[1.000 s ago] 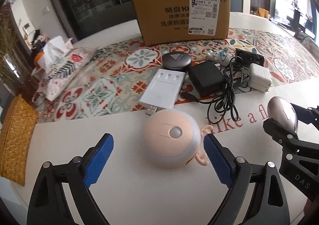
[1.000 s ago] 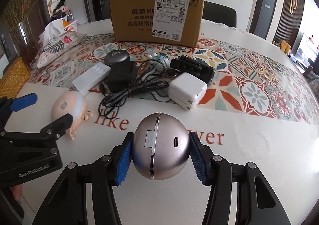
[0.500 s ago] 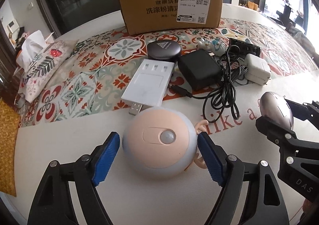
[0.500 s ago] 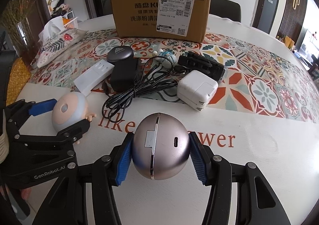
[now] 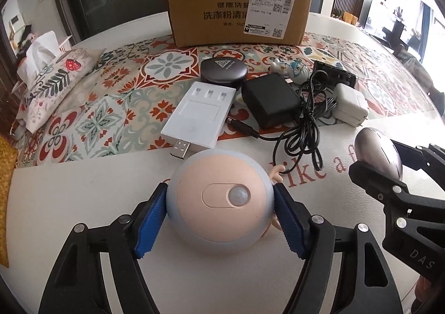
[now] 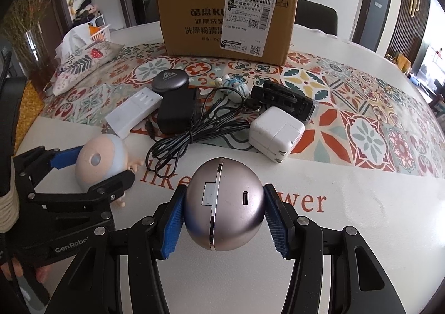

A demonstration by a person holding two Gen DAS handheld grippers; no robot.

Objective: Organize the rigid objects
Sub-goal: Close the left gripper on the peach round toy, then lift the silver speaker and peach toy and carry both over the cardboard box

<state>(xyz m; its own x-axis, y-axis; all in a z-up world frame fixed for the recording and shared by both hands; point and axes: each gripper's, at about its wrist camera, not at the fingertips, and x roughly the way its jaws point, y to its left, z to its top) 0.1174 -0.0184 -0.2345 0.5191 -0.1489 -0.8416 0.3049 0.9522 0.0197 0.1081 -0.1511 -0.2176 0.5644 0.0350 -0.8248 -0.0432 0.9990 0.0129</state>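
The left tool (image 5: 219,215) straddles the doll-head light (image 5: 219,200) on the white part of the tabletop (image 5: 83,202). Its blue pads (image 5: 151,222) sit at the widest part of the round head, one on each side, and the jaws are closing: the pads look to be just meeting the shell, though a firm pinch cannot be confirmed. Taking it across the middle makes sense, since a smooth dome would squirt out of a grip placed higher or lower. The small arm of the figure pokes out on the right, clear of the pad.

The right tool (image 6: 224,214) pinches the metal ball (image 6: 224,202), pads pressed on its left and right flanks with the seam and charging port facing the camera. It seems to be held just above the tabletop near the red lettering, likely waiting so both hands can carry together.

Behind them, on the patterned runner (image 5: 91,108), the remaining things lie bunched: a white hub (image 5: 200,116), a black puck (image 5: 224,70), a black adapter (image 5: 269,102) with its tangled cord (image 5: 308,125), a white charger (image 6: 275,130) and a small figurine (image 6: 235,89). The cardboard box (image 6: 225,22) stands at the back, probably the destination, so the near items are being taken first.
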